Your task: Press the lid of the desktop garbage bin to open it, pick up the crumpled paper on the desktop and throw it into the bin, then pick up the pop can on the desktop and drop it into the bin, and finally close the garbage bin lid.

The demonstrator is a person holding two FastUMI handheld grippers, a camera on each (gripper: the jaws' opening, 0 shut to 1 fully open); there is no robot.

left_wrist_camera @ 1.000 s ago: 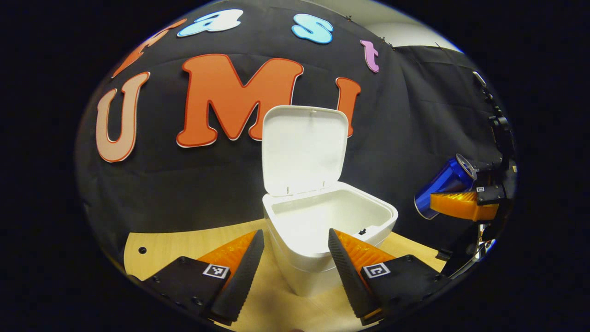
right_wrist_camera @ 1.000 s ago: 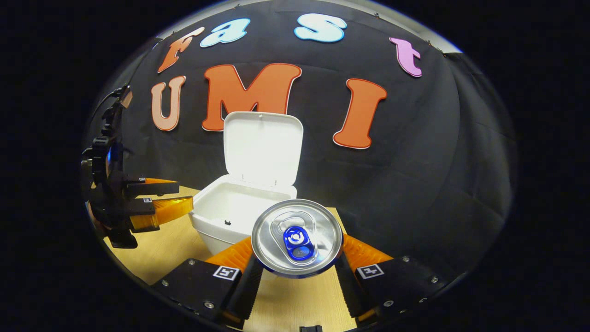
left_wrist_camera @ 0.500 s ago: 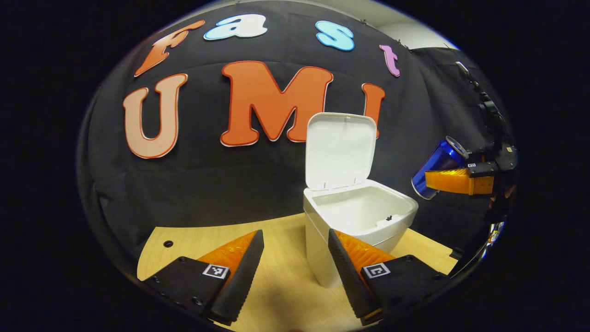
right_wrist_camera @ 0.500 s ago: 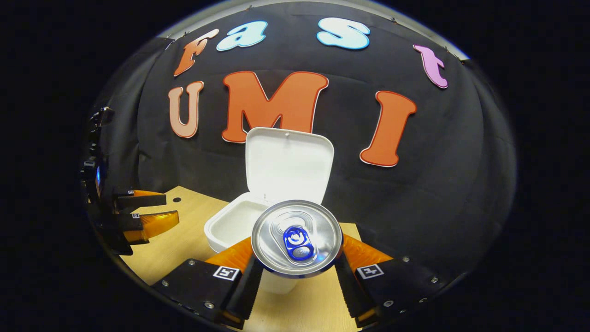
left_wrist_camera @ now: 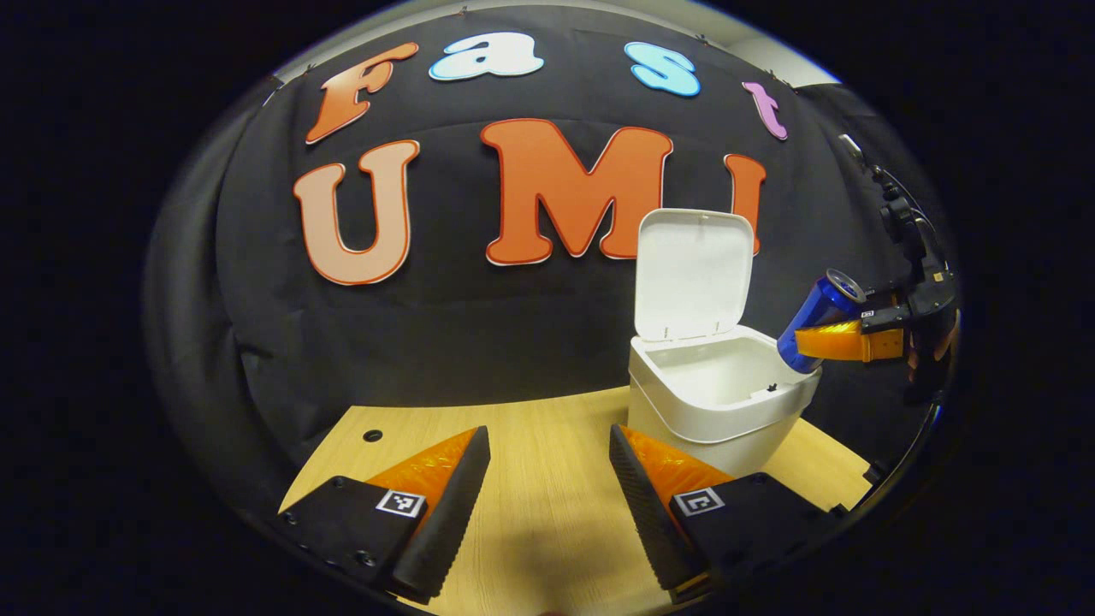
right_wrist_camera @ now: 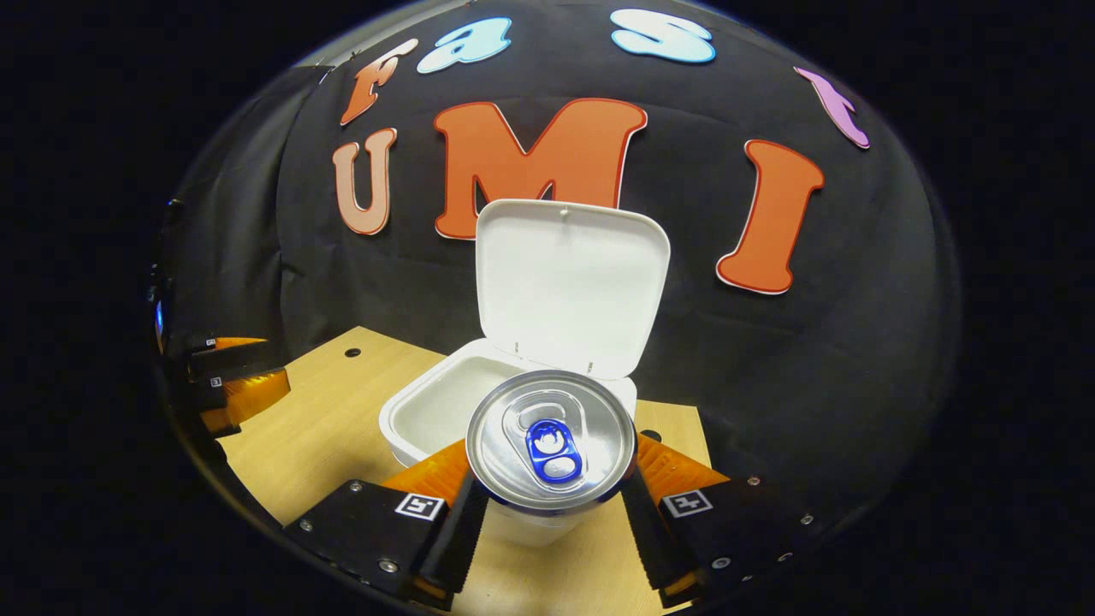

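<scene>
The white desktop bin (left_wrist_camera: 714, 402) (right_wrist_camera: 419, 415) stands on the wooden table with its lid (left_wrist_camera: 695, 269) (right_wrist_camera: 569, 287) propped upright. My right gripper (right_wrist_camera: 552, 505) is shut on the blue pop can (right_wrist_camera: 552, 441), whose silver top faces the camera. In the left gripper view that can (left_wrist_camera: 817, 321) hangs tilted at the bin's right rim, held by the right gripper (left_wrist_camera: 843, 342). My left gripper (left_wrist_camera: 547, 500) is open over bare table, left of the bin, with nothing between its fingers. The inside of the bin that shows is white; I cannot see the paper.
The wooden tabletop (left_wrist_camera: 530, 445) has a small round hole (left_wrist_camera: 372, 435) near its back left. In the right gripper view the left gripper (right_wrist_camera: 231, 385) sits at the far left, over the table. Black cloth wall stands close behind the bin.
My left gripper has drawn away to the left of the bin. My right gripper has carried the can closer, up to the bin's rim.
</scene>
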